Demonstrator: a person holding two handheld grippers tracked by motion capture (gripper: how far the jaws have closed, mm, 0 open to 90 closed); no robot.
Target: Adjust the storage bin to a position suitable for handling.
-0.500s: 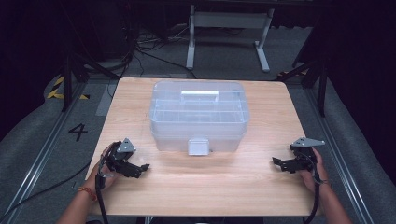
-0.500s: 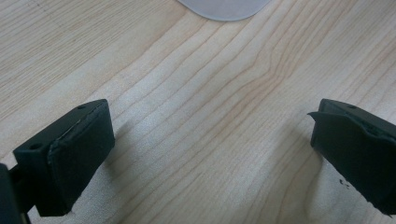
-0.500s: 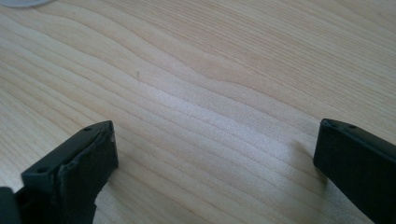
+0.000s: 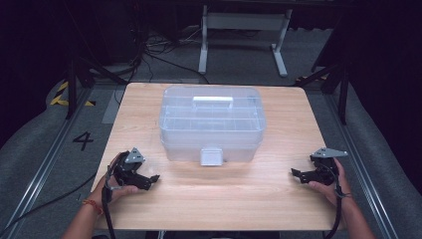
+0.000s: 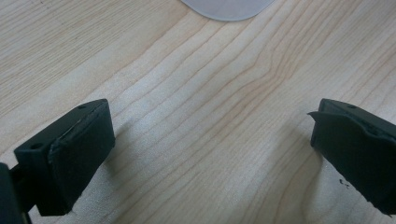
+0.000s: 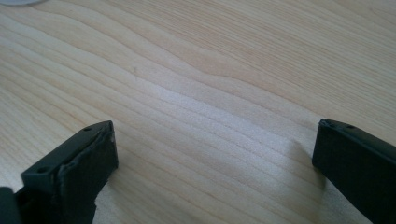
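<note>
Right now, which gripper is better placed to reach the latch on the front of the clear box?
Left. The left gripper sits nearer the latch on the clear box than the right gripper does. Both have open jaws over bare table.

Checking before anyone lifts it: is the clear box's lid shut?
Shut: the lid sits flush on the clear box, front latch down.

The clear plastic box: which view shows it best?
The high view: the whole clear plastic box sits mid-table, lid closed, handle on top, latch facing the person. The left gripper view catches a rounded pale edge; the right gripper view just a sliver at its top corner.
</note>
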